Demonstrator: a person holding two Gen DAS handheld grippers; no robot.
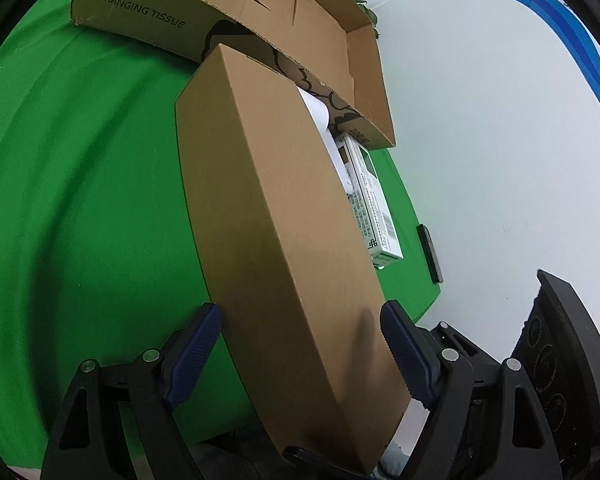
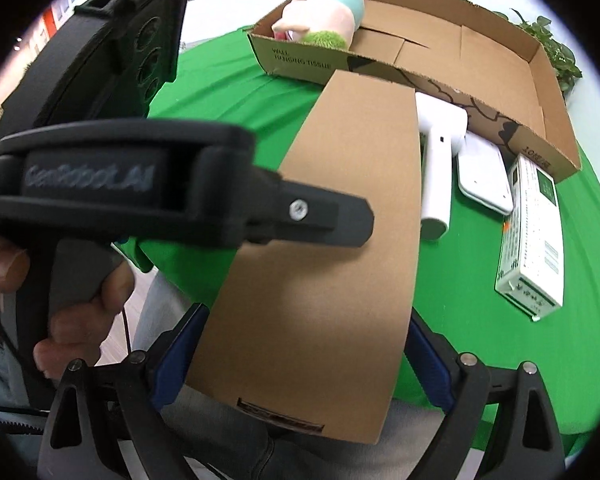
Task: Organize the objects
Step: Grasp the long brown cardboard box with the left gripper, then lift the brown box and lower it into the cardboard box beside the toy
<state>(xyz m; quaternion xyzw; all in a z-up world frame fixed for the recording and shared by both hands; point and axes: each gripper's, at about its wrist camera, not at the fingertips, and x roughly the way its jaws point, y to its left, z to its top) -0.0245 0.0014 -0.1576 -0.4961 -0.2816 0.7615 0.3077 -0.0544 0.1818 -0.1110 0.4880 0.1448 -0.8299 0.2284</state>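
Observation:
A long flat brown cardboard box [image 1: 284, 216] is held tilted above the green table, and shows in the right wrist view too [image 2: 324, 248]. My left gripper [image 1: 304, 356] is shut on its near end, one blue pad on each side. My right gripper [image 2: 304, 360] is also shut on the box across its width. The left gripper's body [image 2: 112, 184] reaches in from the left onto the box. Behind stands a large open carton [image 2: 452, 64] marked WALL HANGING TISSUE, with a plush toy [image 2: 320, 12] in its left corner.
On the green tablecloth [image 2: 480, 280] right of the held box lie a white handheld device [image 2: 436, 160], a white flat case [image 2: 484, 176] and a white printed box [image 2: 532, 236]. A dark phone [image 1: 430, 252] lies near the table edge. Plants [image 2: 552, 40] stand behind the carton.

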